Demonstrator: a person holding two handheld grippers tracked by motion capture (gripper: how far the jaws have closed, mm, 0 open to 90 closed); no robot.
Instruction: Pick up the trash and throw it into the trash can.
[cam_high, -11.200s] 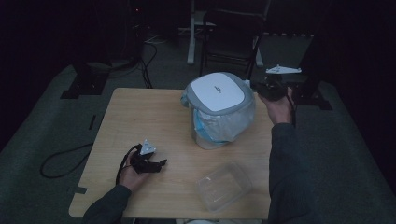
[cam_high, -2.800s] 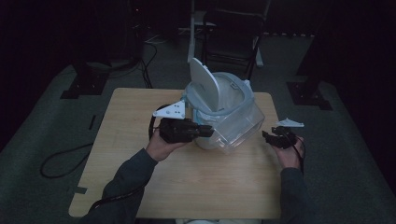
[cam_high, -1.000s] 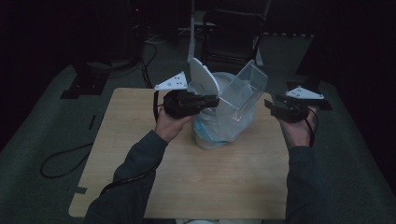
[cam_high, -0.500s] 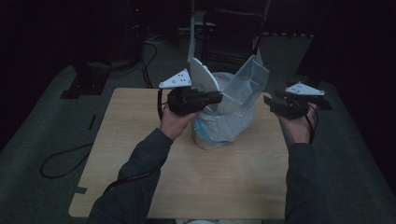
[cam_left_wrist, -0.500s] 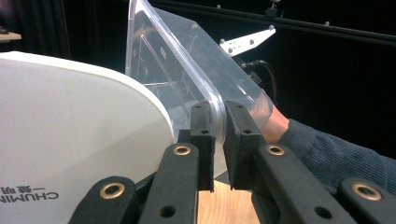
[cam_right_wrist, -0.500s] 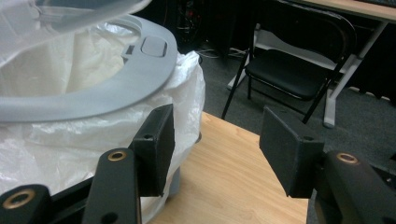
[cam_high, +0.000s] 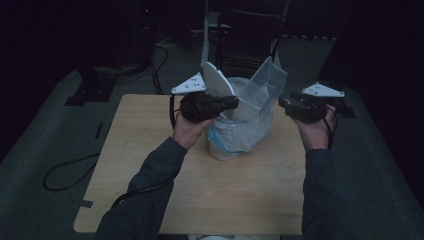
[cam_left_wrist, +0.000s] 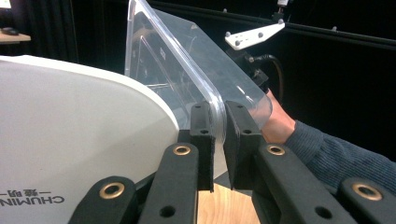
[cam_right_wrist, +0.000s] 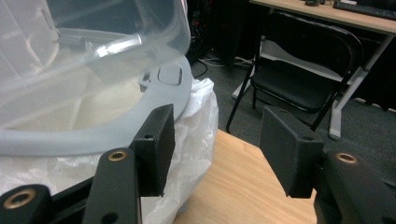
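Observation:
A small bin (cam_high: 240, 135) lined with a white plastic bag stands mid-table, its white lid (cam_high: 217, 80) swung up. My left gripper (cam_high: 232, 102) is shut on the rim of a clear plastic container (cam_high: 265, 85) and holds it tilted over the bin's open mouth. In the left gripper view the jaws (cam_left_wrist: 219, 135) pinch that clear rim (cam_left_wrist: 187, 60) beside the lid (cam_left_wrist: 70, 140). My right gripper (cam_high: 285, 103) hovers open to the right of the bin, nothing between its jaws (cam_right_wrist: 217, 149). It faces the grey bin rim (cam_right_wrist: 116, 126) and the container (cam_right_wrist: 93, 28).
The wooden table (cam_high: 150, 150) has bare surface in front of and left of the bin. A black folding chair (cam_right_wrist: 299, 70) stands behind the table's far edge. Cables lie on the dark floor (cam_high: 65, 170) to the left.
Since the oldest frame the lid has swung up and the container has left the table. Over the last second the left gripper tipped it slightly steeper; the right gripper stayed beside the bin.

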